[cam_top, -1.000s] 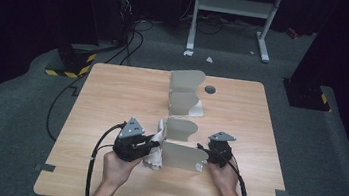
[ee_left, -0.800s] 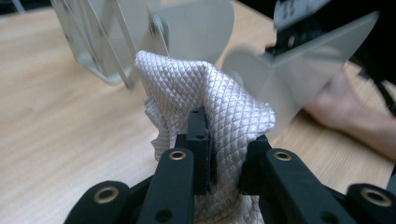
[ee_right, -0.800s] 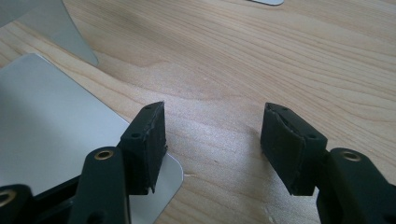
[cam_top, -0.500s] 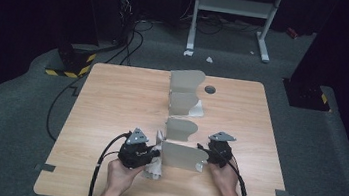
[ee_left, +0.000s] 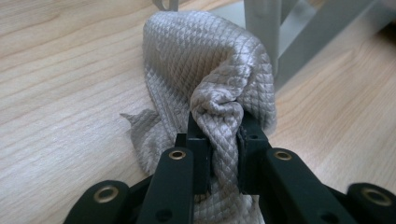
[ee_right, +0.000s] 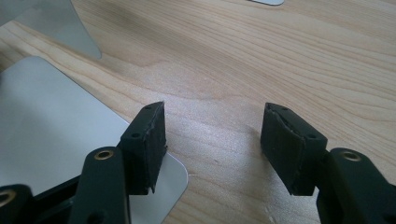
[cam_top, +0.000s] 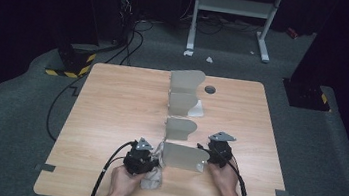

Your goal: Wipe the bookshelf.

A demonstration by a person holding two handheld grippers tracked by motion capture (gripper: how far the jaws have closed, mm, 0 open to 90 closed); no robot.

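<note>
A grey quilted cloth (ee_left: 205, 70) is bunched between the jaws of my left gripper (ee_left: 223, 135), which is shut on it. In the high view the cloth (cam_top: 153, 178) rests on the table at the near left, with the left gripper (cam_top: 152, 164) low over it. Just beyond stands a grey metal plate (cam_top: 183, 157), upright; its edge (ee_left: 262, 28) rises behind the cloth. My right gripper (cam_top: 209, 156) sits at the plate's right end, open. Its jaws (ee_right: 212, 140) stand wide over bare wood, the left one over the rounded corner of the plate (ee_right: 46, 135).
Several more upright metal plates (cam_top: 180, 128) (cam_top: 182, 101) (cam_top: 187, 81) stand in a row toward the far edge of the wooden table (cam_top: 111, 105). A dark round hole (cam_top: 210, 89) lies at the far right. Cables trail off the table's near edge.
My left gripper has come down and toward the near edge with the cloth, which now touches the table. The right gripper has not moved.
</note>
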